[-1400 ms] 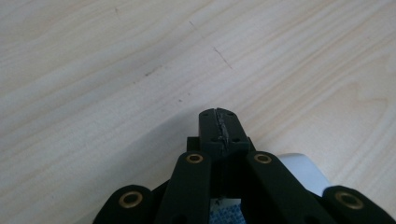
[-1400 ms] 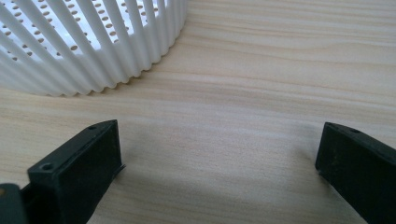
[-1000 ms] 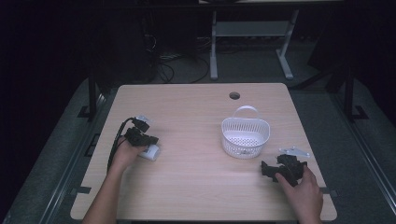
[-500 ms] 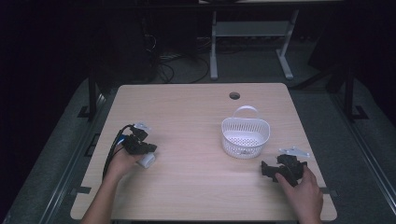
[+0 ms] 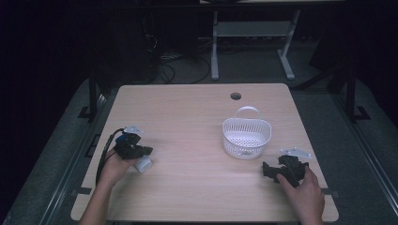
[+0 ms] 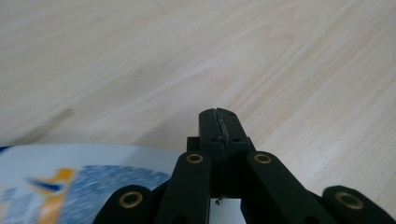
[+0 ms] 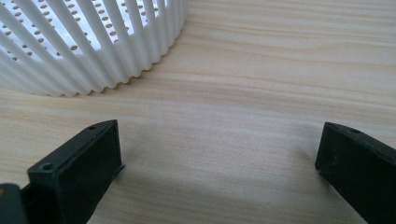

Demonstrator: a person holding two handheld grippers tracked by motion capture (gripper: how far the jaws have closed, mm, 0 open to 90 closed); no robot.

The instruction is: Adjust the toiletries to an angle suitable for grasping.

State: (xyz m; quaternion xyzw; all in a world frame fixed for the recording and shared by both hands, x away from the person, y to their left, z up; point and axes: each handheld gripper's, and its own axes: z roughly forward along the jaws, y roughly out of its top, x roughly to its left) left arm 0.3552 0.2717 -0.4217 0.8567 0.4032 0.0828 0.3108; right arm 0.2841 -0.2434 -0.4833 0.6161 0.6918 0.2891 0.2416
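Note:
At the table's left, a hand holds my left gripper (image 5: 143,151), which points right. In the left gripper view its jaws (image 6: 219,125) are pressed together, and I see nothing between the tips. A white item with blue and orange print (image 6: 70,179) lies low beside the jaw links, and it appears as a white object (image 5: 143,164) under the gripper. I cannot tell whether it touches the gripper. My right gripper (image 5: 273,169) rests at the right front, just in front of a white slatted basket (image 5: 246,136). Its jaws stand wide open over bare wood (image 7: 219,140), with the basket wall (image 7: 88,46) ahead on the left.
The wooden table (image 5: 197,112) has a round cable hole (image 5: 235,96) near its far edge. A black cable (image 5: 105,152) trails from the left gripper toward the table's left edge. Dark floor and a desk frame (image 5: 216,51) lie beyond.
The left hand and gripper have shifted slightly left and toward the near edge, and the white object stayed beside them. The right hand has not moved.

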